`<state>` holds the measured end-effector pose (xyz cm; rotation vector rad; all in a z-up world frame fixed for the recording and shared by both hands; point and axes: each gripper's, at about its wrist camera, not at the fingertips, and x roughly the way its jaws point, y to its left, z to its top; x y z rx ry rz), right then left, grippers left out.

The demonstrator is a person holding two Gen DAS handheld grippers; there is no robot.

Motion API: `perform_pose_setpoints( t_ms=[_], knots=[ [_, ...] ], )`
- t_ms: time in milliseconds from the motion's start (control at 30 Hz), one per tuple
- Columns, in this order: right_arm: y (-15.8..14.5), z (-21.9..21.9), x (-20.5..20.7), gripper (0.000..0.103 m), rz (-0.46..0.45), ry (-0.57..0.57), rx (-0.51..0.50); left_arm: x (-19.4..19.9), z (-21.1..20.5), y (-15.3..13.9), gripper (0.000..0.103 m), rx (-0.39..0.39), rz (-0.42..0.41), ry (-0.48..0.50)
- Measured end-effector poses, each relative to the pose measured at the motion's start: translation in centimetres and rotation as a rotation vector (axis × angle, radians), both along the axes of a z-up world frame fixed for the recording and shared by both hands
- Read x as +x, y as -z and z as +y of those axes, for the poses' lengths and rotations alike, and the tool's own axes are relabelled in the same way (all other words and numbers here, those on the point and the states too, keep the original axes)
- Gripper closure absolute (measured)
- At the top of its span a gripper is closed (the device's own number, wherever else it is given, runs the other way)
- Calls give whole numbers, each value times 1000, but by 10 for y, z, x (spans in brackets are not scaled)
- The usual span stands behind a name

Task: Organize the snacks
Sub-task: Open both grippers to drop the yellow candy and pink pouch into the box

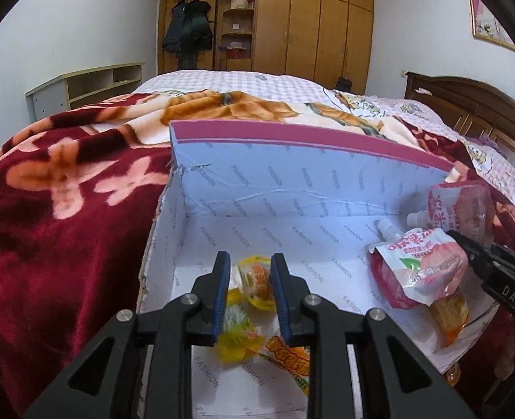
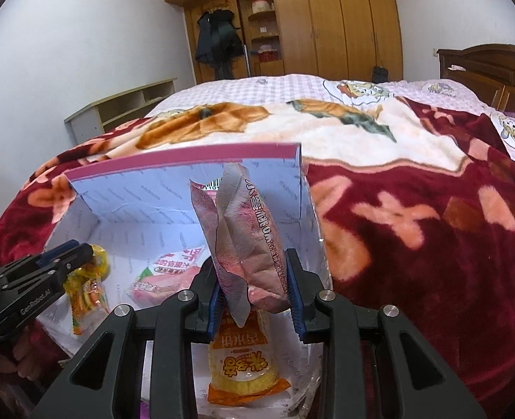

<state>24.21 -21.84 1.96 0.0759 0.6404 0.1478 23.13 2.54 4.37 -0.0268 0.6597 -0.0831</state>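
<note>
Soft, even indoor light is filling both views; no hard shadows are falling anywhere. The white walls (image 1: 69, 31) are reading faintly blue. The box's inner lining (image 1: 292, 188) is glowing pale, with mild glare. Fisheye bending is curving straight edges toward the frame borders, and black vignette is cutting all corners. Slight blur is softening the pink pouch (image 2: 254, 237) and the far wardrobe (image 2: 330, 24).

The left gripper (image 1: 250, 279) sits low in the centre of its frame, angled downward, jaws nearly closed around a yellow snack packet (image 1: 255, 282). The right gripper (image 2: 255, 289), likewise tilted down, clamps a pink pouch (image 2: 247, 237) upright at lower centre.
</note>
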Motion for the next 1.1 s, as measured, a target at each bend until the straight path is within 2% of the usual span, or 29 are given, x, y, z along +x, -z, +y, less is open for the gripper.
perform_pose_setpoints(
  t_ms=[133,233,367,533,867,1100],
  knots=[
    [1,-2,-4,70,3,-2,16,-1,-5,0,64,-5,6,22],
    [-1,-2,-8,60,-2,-3,6,-2,-7,-1,57,-6,9,26],
    [-7,-5,-16,54,-9,3,30,-4,-8,0,50,0,12,16],
    [-13,-4,-27,47,-17,-5,37,-11,-6,-2,47,1,9,10],
    [-29,1,-56,46,-65,-23,47,-36,-6,-19,38,1,-17,24],
    [-36,4,-79,46,-86,-37,57,-62,-3,-32,37,12,-34,22]
  ],
)
